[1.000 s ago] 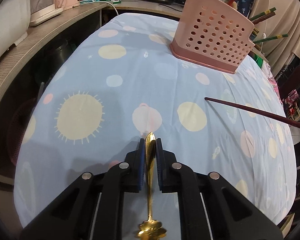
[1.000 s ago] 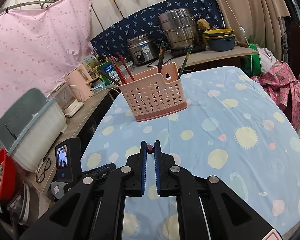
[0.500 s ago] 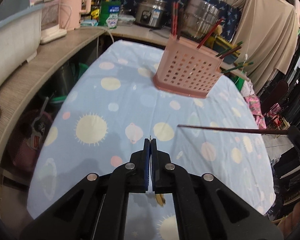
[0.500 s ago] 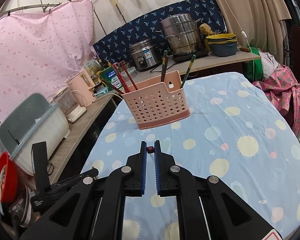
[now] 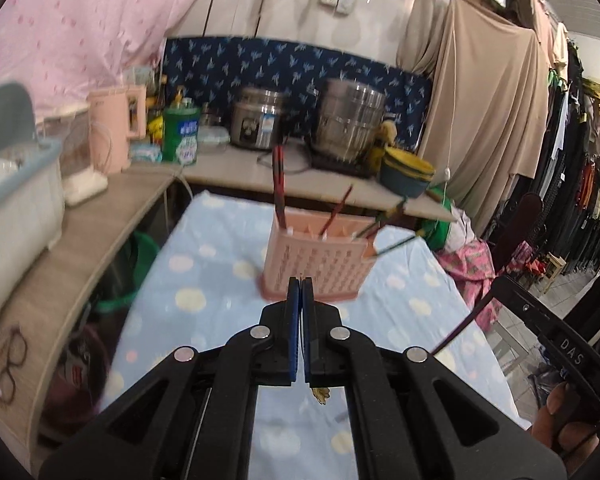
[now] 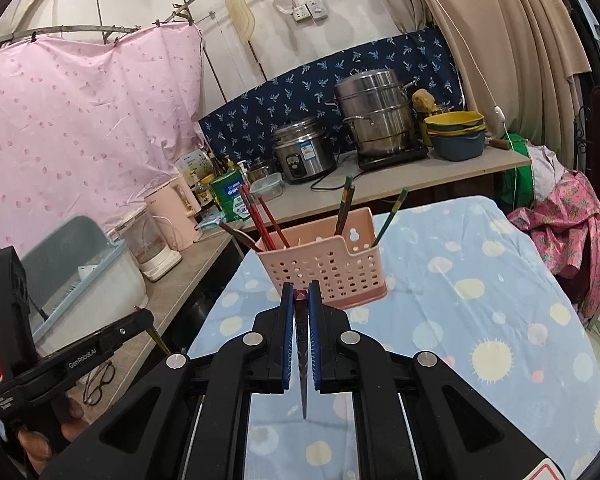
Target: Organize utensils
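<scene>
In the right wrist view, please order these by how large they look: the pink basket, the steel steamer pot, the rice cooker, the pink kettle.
As they look in that view, largest first:
1. pink basket, though it stands nearest the camera
2. steel steamer pot
3. rice cooker and pink kettle: these look about alike, so I do not rank them
</scene>
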Action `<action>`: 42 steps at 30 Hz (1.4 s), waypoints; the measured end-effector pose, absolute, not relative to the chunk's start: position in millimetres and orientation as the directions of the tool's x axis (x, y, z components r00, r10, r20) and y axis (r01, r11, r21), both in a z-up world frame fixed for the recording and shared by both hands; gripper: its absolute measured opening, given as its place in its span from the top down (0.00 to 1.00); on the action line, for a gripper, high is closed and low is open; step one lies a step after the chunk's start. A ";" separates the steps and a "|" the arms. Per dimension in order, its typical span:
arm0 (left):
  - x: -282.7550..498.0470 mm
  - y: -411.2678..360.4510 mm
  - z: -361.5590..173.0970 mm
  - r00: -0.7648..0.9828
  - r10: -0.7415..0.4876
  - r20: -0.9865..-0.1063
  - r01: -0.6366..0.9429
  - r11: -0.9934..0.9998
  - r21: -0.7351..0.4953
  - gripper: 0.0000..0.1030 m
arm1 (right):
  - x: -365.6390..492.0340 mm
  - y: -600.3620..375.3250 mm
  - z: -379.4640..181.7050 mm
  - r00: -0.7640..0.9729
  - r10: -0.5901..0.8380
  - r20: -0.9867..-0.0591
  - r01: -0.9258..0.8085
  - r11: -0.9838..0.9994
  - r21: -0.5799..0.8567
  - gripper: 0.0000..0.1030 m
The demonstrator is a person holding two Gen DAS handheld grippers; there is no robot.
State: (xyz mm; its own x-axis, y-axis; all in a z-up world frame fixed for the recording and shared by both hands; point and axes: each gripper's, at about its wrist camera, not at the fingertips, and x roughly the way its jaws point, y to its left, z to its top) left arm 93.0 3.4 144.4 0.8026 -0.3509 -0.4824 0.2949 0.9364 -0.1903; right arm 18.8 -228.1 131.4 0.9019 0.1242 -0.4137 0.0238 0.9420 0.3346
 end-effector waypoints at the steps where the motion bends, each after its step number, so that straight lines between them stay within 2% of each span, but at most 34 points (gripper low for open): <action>1: 98.3 0.5 151.0 0.818 -0.337 -0.465 0.290 0.941 -0.173 0.99 | 22.8 -228.5 137.2 0.908 0.117 -0.402 0.023 0.945 0.326 0.93; 5: 120.7 -6.2 171.8 0.863 -0.294 -0.410 0.266 0.956 -0.126 0.99 | 41.5 -234.0 160.7 0.933 0.076 -0.351 0.034 0.954 0.298 0.93; 13: 176.4 -20.4 209.4 0.911 -0.258 -0.322 0.244 0.966 -0.082 0.99 | 86.6 -257.5 213.6 0.978 0.030 -0.205 0.045 0.935 0.352 0.93; 18: 212.4 -32.3 210.9 0.913 -0.251 -0.320 0.240 0.968 -0.074 0.99 | 116.4 -265.0 236.2 0.990 -0.008 -0.140 0.058 0.931 0.359 0.93; 25: 244.8 -44.4 183.8 0.886 -0.259 -0.385 0.249 0.965 -0.079 0.99 | 166.3 -277.4 234.3 0.988 -0.021 -0.154 0.081 0.916 0.394 0.93; 33: 259.0 -49.8 160.6 0.861 -0.262 -0.437 0.248 0.965 -0.090 0.98 | 206.0 -263.2 188.6 0.956 0.014 -0.293 0.095 0.930 0.355 0.93; 36: 255.8 -47.7 162.2 0.868 -0.252 -0.427 0.237 0.967 -0.087 0.88 | 209.8 -259.9 177.7 0.945 0.031 -0.327 0.090 0.933 0.349 0.91; 39: 250.9 -44.5 166.3 0.874 -0.244 -0.420 0.225 0.970 -0.095 0.68 | 205.8 -256.9 178.0 0.946 0.022 -0.324 0.093 0.937 0.336 0.82; 40: 248.8 -43.7 167.7 0.875 -0.244 -0.418 0.223 0.970 -0.098 0.64 | 203.1 -256.4 178.5 0.946 0.021 -0.323 0.094 0.937 0.336 0.78; 42: 243.6 -41.9 170.1 0.879 -0.240 -0.413 0.220 0.971 -0.097 0.63 | 198.0 -256.4 179.6 0.946 0.028 -0.323 0.089 0.935 0.344 0.76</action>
State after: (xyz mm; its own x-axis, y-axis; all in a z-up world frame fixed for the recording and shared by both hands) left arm 243.6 -41.9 170.1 0.8786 -0.2402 -0.4127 0.2199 0.9707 -0.0969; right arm 198.0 -256.4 179.6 0.9461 0.0282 -0.3228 0.0894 0.9349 0.3435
